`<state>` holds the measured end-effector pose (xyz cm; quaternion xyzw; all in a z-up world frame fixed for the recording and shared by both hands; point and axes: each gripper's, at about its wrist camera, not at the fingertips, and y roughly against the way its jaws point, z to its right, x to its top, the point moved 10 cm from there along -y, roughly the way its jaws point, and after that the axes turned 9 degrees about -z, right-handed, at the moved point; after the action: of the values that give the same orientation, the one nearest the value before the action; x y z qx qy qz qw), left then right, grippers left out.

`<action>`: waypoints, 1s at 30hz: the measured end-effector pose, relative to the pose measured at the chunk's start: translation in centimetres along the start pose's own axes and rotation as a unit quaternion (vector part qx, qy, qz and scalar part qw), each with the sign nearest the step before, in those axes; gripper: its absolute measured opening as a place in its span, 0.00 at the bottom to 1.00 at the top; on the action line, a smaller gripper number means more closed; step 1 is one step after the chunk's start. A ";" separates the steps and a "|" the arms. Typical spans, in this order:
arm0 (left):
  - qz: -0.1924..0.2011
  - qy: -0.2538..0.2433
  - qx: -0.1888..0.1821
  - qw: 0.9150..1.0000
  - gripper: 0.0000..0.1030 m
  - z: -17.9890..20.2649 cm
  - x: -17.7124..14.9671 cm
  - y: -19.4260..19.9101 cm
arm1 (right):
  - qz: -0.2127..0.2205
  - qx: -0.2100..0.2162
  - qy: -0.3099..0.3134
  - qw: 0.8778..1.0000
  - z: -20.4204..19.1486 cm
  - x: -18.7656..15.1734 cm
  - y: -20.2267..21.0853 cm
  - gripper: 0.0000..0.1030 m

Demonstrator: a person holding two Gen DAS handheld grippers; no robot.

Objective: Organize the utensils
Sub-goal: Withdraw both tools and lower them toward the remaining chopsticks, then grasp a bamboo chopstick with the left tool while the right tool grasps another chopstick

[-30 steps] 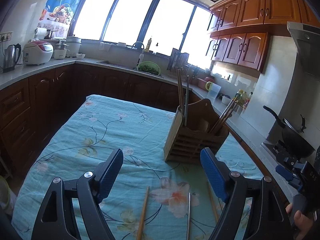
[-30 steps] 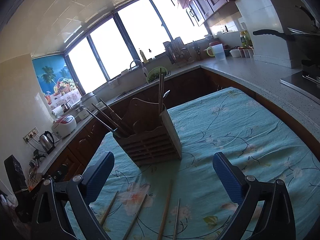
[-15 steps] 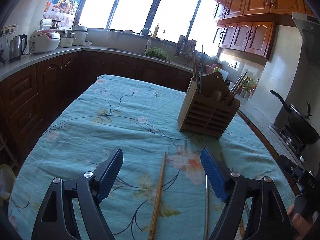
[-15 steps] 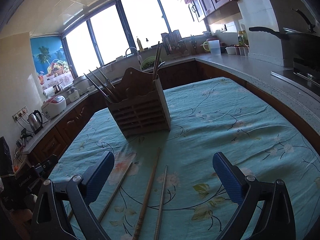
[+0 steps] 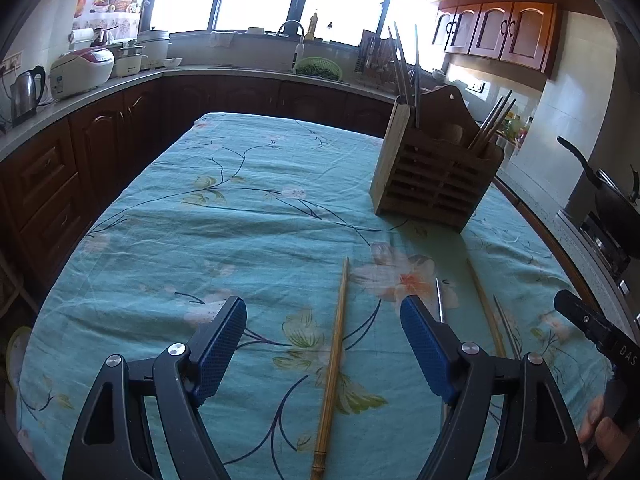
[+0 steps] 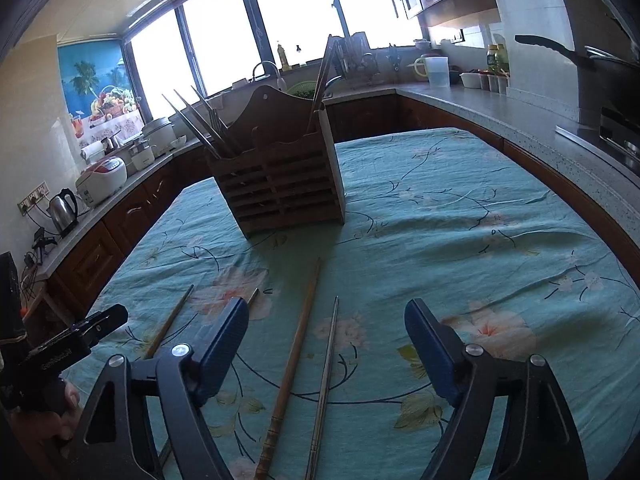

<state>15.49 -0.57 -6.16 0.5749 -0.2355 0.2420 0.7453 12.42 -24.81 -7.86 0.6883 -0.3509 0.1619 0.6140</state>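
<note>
Both hands have dipped toward the teal floral tablecloth point(image 5: 248, 216): the left gripper point(image 5: 324, 344) hangs spread over a long bamboo chopstick point(image 5: 334, 364), the right gripper point(image 6: 326, 344) is closing, empty, around a wooden chopstick point(image 6: 294, 356) and steel one point(image 6: 326, 368), short of the slatted wooden holder point(image 6: 280, 188), so pickup looks imminent.

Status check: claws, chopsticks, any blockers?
Left claw open over wooden chopstick. Right claw closing, wooden chopstick and metal one between, untouched. Holder path clear.
</note>
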 end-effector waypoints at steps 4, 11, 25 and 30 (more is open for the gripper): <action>-0.019 -0.004 -0.001 1.000 0.75 0.1 -0.1 -1.1 | -0.022 0.004 0.005 1.000 -0.4 -0.4 -1.1 0.59; -0.059 -0.014 -0.002 0.998 0.62 0.5 -0.1 -3.6 | -0.066 0.024 0.013 0.997 -1.6 -0.8 -3.4 0.43; -0.115 -0.066 -0.002 0.991 0.33 2.3 2.7 -8.7 | -0.135 -0.004 0.050 0.990 -2.0 1.8 -9.9 0.34; -0.128 -0.097 0.021 0.987 0.27 2.9 2.8 -10.5 | -0.152 -0.018 0.058 0.986 -1.7 1.9 -11.6 0.34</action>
<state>24.04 -5.43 -11.51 0.6362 -0.2260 0.0926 0.7319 22.07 -23.78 -14.79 0.7120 -0.2082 0.1002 0.6630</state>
